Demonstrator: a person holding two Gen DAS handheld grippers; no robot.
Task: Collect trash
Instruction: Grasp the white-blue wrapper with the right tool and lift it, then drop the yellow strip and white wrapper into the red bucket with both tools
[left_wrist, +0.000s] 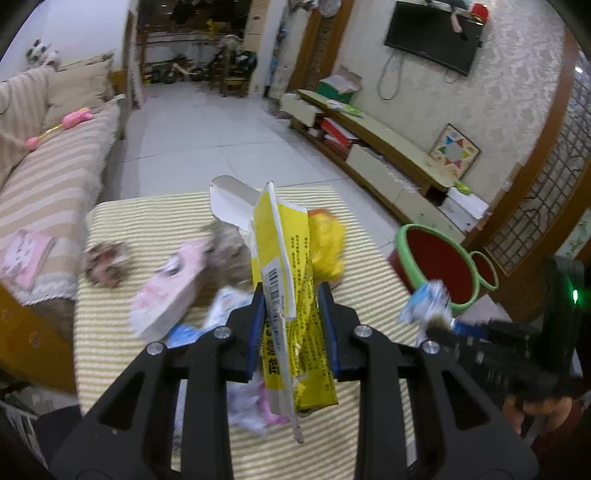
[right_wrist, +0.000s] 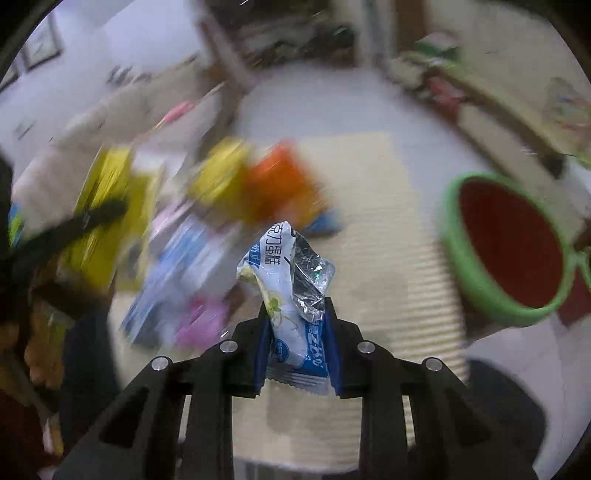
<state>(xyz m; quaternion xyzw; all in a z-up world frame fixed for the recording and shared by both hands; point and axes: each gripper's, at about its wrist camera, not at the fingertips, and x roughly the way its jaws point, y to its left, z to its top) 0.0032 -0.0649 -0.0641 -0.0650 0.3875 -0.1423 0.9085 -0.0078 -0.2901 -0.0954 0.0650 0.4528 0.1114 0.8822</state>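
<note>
Right gripper (right_wrist: 295, 328) clamped on crumpled white-blue wrapper (right_wrist: 286, 280), left gripper (left_wrist: 291, 306) clamping yellow packet (left_wrist: 284, 266)

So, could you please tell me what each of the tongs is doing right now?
Left tongs: shut on the yellow packet.
Right tongs: shut on the blue-white wrapper.

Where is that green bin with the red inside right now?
The green bin stands on the floor just past the right edge of the striped table. The left wrist view shows it right behind the right gripper's blue-and-white wrapper.
</note>
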